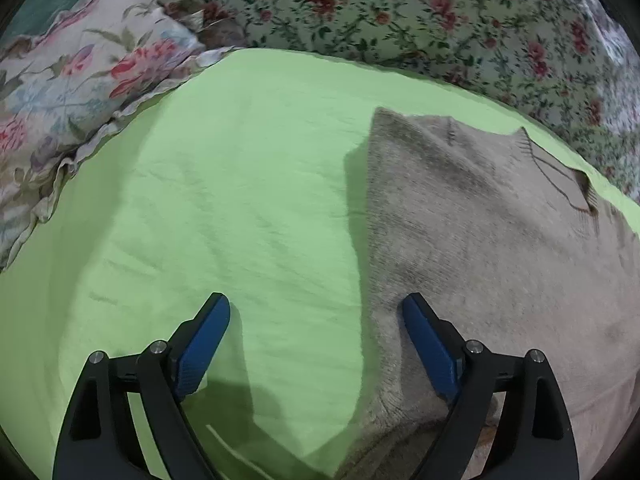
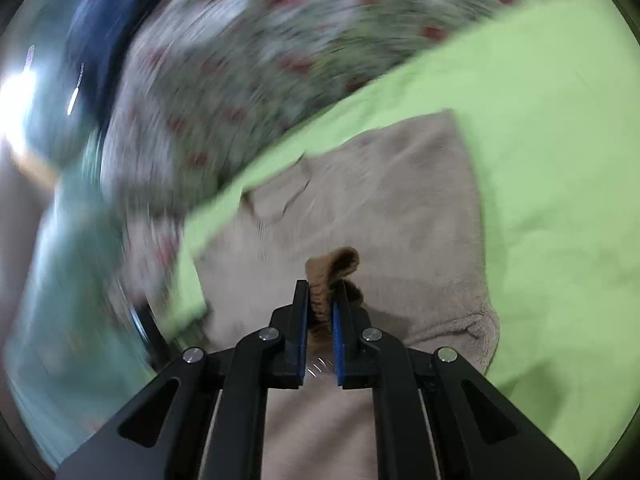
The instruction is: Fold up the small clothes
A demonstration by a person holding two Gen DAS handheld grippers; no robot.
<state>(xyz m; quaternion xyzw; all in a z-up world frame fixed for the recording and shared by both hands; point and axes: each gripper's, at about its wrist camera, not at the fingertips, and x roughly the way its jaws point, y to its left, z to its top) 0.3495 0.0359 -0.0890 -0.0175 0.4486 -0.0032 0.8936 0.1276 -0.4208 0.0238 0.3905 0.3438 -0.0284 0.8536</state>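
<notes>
1. Spread widest: a green sheet (image 1: 240, 184), with a flowered bedcover (image 1: 420, 12) beyond its far edge and a flowered pillow (image 1: 76, 76) at its far left corner.
2. Lying flat on that sheet, toward its right side: a beige sweater (image 1: 480, 232), neckline (image 1: 560, 172) at the far end, so the long axis runs from near to far, away from both grippers.
3. Straddling the sweater's left edge: left gripper (image 1: 316, 312), jaws spread wide, one blue pad (image 1: 208, 340) over bare sheet, the other over the knit. Nothing pinched; whether the pads touch the cloth cannot be told.
4. Clamped near the sweater's near end: right gripper (image 2: 320, 304), jaws nearly together on a raised brown tuft of fabric (image 2: 334, 268) standing up between the pads. Much blur across the background of this view.
5. Judged nearer to a working hold: the right side, already gripping. Left side still needs to close on the edge beneath it.
6. Likely hinge of the coming move: the sweater stretching away ahead of both grippers, so a fold would carry the near end up toward the neckline, along the long axis.
7. Risk, as a guess: a thin pinch of fuzzy knit slipping free on lifting.
</notes>
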